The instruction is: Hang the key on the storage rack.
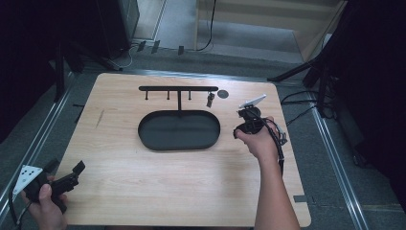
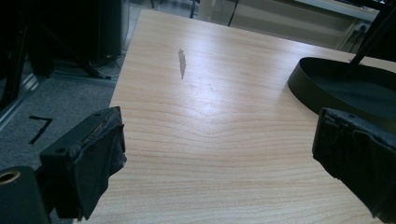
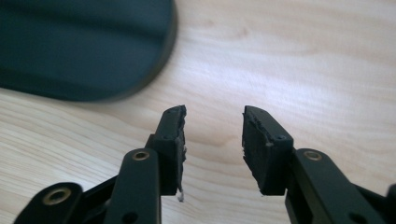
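Left claw (image 1: pixel 72 175) held low at the near left corner of the wooden bench (image 1: pixel 143 182), jaws spread wide, empty. Ahead and to its right, a black oval tray (image 1: pixel 179 130), its rim edging into the left gripper view. Right claw (image 3: pixel 212 140) poised just off the tray's right end, jaws parted by a narrow gap, nothing between them, bare wood beneath. Beyond the tray, a black T-shaped rack (image 1: pixel 178 89) with short pegs and one small item (image 1: pixel 210 99) hanging, too small to identify.
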The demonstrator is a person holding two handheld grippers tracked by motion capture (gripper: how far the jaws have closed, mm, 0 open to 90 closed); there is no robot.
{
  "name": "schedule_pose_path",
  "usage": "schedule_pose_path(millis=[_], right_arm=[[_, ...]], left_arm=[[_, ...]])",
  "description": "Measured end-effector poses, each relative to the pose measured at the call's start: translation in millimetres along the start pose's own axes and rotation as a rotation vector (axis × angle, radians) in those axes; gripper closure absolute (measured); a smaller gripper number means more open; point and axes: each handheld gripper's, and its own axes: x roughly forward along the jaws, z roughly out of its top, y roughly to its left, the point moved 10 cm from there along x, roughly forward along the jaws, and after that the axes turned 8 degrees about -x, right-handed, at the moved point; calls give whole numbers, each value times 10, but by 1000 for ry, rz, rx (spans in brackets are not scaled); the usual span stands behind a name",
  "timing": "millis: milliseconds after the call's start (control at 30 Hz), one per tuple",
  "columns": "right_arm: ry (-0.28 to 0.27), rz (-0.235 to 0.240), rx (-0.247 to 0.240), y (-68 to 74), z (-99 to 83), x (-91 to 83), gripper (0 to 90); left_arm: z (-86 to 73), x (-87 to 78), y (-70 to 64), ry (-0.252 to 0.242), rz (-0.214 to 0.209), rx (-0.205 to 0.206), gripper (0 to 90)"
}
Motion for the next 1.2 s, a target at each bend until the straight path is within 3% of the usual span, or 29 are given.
schedule_pose_path(millis=[133, 233, 400, 433, 533, 667, 700, 867, 1100, 1200], right_arm=[[28, -9, 19, -135, -209, 110, 536], [34, -30, 17, -194, -283, 143, 506], [35, -52, 55, -337, -448, 221, 413], [30, -82, 88, -419, -513, 245, 326], [12, -121, 122, -510, -584, 271, 170], [-16, -145, 147, -595, -653, 289, 105], [-24, -148, 163, -637, -710, 300, 39], [-46, -171, 184, -738, -872, 340, 0], [-125, -171, 210, -838, -1064, 375, 0], [-160, -174, 191, -853, -1142, 380, 0]], left_arm=[[-1, 0, -1, 0, 1, 3, 30], [-1, 0, -1, 0, 1, 2, 30], [-2, 0, -2, 1, 1, 6, 30], [-1, -1, -2, 1, 1, 6, 30], [-3, -1, -5, 2, -2, 5, 30], [-6, 0, -10, 3, -1, 9, 30], [-5, -1, -8, 3, -2, 9, 30], [-5, -2, -13, 1, -3, 11, 30], [-6, -3, -15, 1, -3, 12, 30], [-6, -2, -15, 1, -3, 12, 30]])
